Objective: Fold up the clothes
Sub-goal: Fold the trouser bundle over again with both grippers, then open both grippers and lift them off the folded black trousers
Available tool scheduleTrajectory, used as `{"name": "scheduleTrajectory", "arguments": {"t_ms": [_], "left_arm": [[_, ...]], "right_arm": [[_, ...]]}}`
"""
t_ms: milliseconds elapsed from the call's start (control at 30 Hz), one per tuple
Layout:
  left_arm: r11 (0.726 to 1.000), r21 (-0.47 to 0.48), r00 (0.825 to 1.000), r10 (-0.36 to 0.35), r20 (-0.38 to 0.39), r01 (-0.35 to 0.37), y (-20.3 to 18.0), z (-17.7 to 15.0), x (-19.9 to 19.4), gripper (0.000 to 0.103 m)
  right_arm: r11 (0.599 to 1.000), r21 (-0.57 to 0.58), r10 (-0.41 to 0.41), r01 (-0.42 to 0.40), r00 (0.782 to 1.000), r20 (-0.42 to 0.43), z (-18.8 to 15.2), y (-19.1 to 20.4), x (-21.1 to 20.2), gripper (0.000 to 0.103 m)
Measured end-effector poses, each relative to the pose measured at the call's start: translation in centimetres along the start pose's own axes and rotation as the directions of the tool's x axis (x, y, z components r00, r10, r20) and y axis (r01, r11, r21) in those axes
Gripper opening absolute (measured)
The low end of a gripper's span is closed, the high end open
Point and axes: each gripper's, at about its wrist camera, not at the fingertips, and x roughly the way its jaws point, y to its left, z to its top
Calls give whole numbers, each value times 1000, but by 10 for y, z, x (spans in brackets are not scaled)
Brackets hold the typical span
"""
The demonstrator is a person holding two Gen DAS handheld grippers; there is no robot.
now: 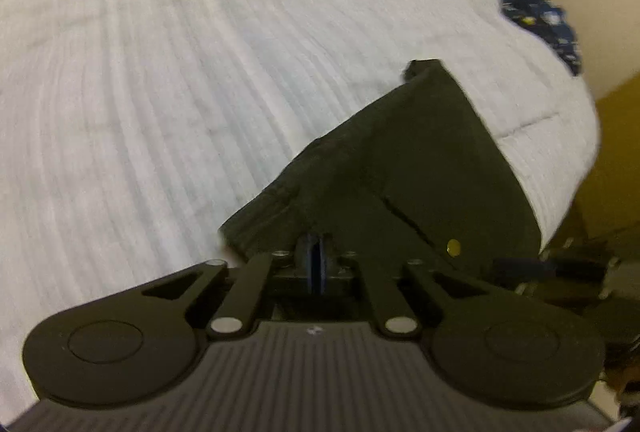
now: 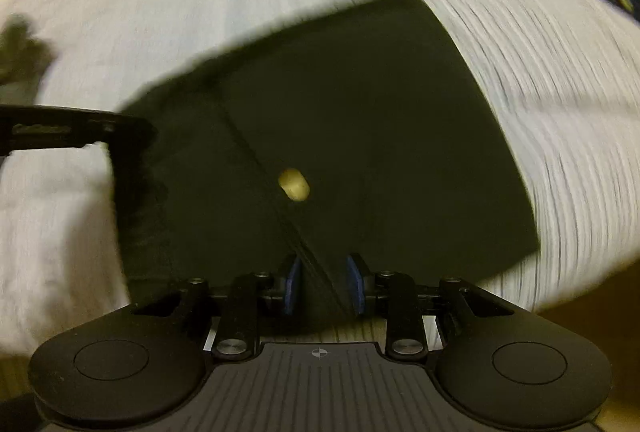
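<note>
A dark garment (image 1: 400, 168) lies on a white ribbed bedspread (image 1: 160, 72), near the bed's edge, and serves as the landmark here. The left gripper (image 1: 316, 256) has its blue pads pressed together on the near edge of the garment, pinching the cloth. A small yellow button (image 1: 453, 246) sits on the garment just right of that gripper, beside a seam. In the right wrist view the right gripper (image 2: 325, 282) hovers at the garment's near edge with its blue pads (image 2: 294, 284) parted, the seam running between them; whether they touch the cloth cannot be told. Beyond the garment, at the bed's far edge, lies a blue patterned cloth (image 1: 540, 20).
</note>
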Motion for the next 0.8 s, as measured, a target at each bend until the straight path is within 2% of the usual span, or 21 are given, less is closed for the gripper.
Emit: {"name": "scheduleTrajectory", "arguments": {"t_ms": [100,167,267,367,400,567,600,633,667,800], "left_arm": [[990,-124,997,68,26,-64,-5,-6,-25,12],[967,-220,988,143,55,-128,-14,-12,-41,14],[912,-350,963,256,79,-214,-39,-31,-60,18],[848,-465,944,322,69,-256,-76,-55,-76,19],[829,-492,938,341,65,-267,-90,-63,-82,19],[790,-531,915,398,63,-306,-161,-96,-107,28],[784,-535,911,408,64,-314,-172,-100,-112,28],[779,-538,905,420,65,-322,-183,-104,-117,29],[774,-540,899,433,68,-332,-193,-108,-122,32],[752,-553,868,486,97,-359,-230,-119,-146,40]], "right_arm": [[996,-76,50,-49,999,13,20,-15,-14,30],[991,-115,69,-65,997,25,30,-29,-21,30],[977,-173,129,-123,991,22,35,-53,-32,30],[957,-243,167,-159,986,11,32,-78,-48,30],[951,-262,177,-166,984,18,29,-89,-57,30],[922,-328,224,-206,974,18,16,-135,-98,32],[918,-335,231,-211,973,19,13,-141,-105,37],[916,-336,239,-218,971,23,12,-147,-113,67],[915,-335,248,-225,968,28,10,-152,-120,92],[882,-395,308,-258,949,68,-3,-153,-147,92]]}}
